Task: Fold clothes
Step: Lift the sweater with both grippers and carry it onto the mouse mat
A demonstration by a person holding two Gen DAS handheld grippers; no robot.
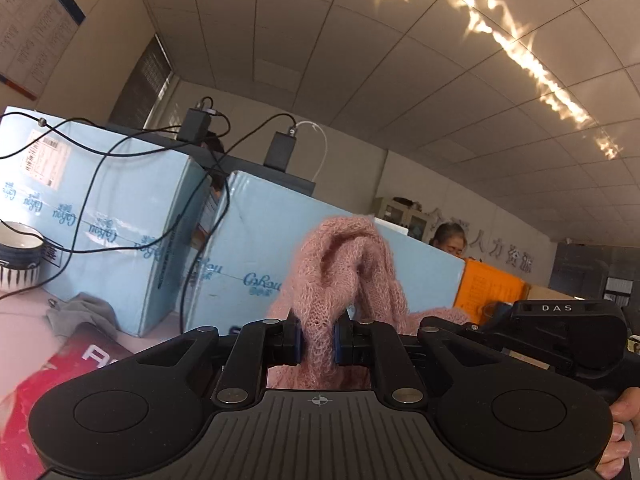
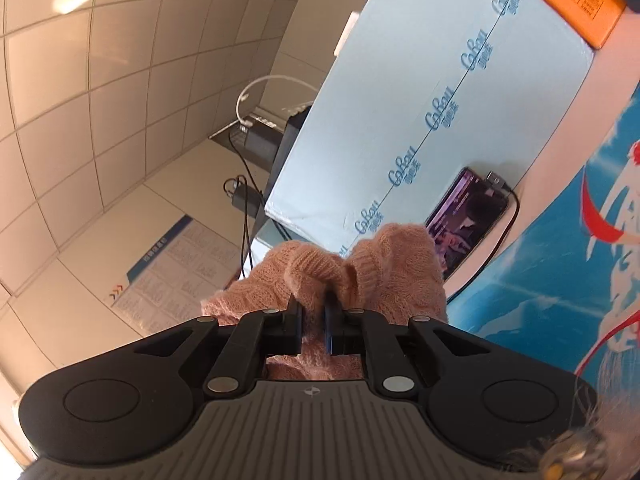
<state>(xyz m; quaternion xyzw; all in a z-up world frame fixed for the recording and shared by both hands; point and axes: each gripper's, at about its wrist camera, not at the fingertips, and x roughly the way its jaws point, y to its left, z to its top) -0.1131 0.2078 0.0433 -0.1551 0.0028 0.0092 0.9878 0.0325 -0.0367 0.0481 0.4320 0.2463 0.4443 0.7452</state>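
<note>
A pink knitted sweater (image 1: 344, 268) is bunched up and held in the air. My left gripper (image 1: 318, 338) is shut on a fold of it, and the knit rises above the fingers. In the right wrist view the same pink sweater (image 2: 360, 272) bulges over my right gripper (image 2: 314, 330), which is shut on a ribbed edge of it. Both cameras tilt up toward the ceiling. The other gripper's black body (image 1: 560, 328) shows at the right of the left wrist view. Most of the sweater is hidden below the gripper bodies.
Light blue cardboard boxes (image 1: 132, 220) with cables and chargers stand behind. A striped bowl (image 1: 20, 256) and grey cloth (image 1: 80, 312) lie left. A phone (image 2: 468, 216) leans on a blue box (image 2: 440, 100). A printed mat (image 2: 560, 260) covers the table. A person (image 1: 450, 238) sits far back.
</note>
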